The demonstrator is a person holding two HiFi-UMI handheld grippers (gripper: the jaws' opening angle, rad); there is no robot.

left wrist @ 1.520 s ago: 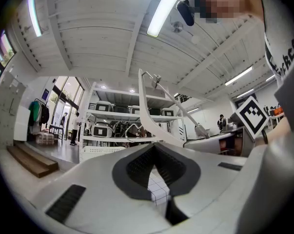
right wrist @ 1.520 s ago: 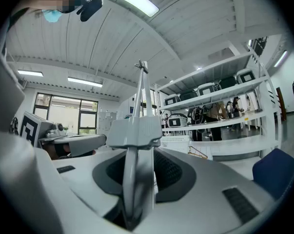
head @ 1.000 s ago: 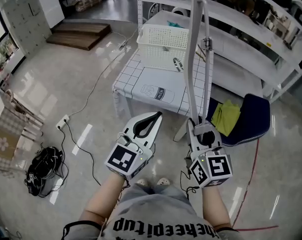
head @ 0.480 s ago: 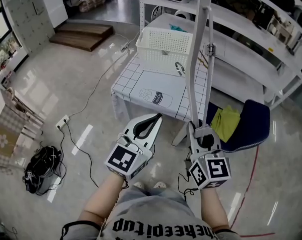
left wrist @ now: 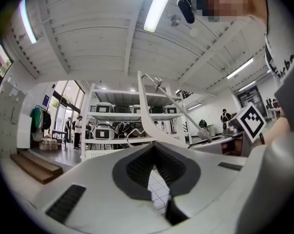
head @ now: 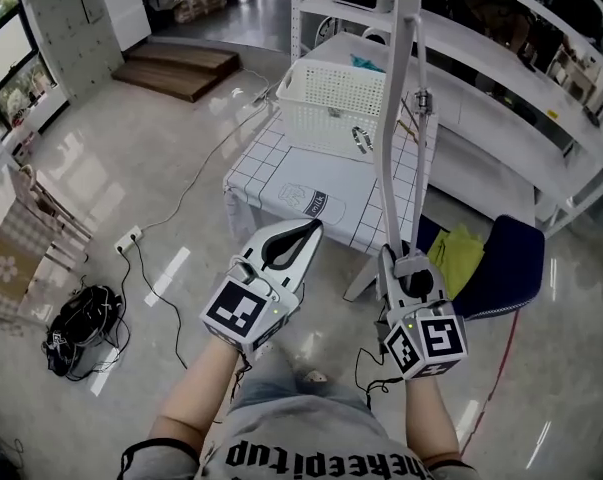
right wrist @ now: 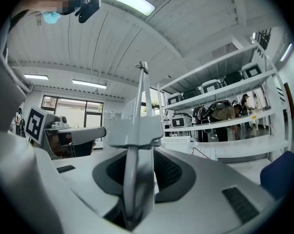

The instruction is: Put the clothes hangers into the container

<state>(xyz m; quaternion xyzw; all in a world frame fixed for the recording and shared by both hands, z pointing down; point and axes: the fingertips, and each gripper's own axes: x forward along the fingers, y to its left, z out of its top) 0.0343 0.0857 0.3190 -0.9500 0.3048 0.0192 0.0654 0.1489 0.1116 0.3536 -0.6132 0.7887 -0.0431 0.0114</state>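
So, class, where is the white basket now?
Head view, upper centre: the white basket sits on the gridded table's far end, left of the hanger.

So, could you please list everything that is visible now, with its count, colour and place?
long plastic clothes hanger: one, white, upright in the right gripper, in front of the table
perforated plastic basket: one, white, on the table's far end
low table with grid-pattern cloth: one, white, ahead of the person
crumpled cloth: one, yellow-green, on the seat
padded seat: one, dark blue, right of the table
shelving: white, behind the table
bundle of cables: one, black, on the floor at left
left gripper: white, jaws together, empty
right gripper: white, shut on the hanger
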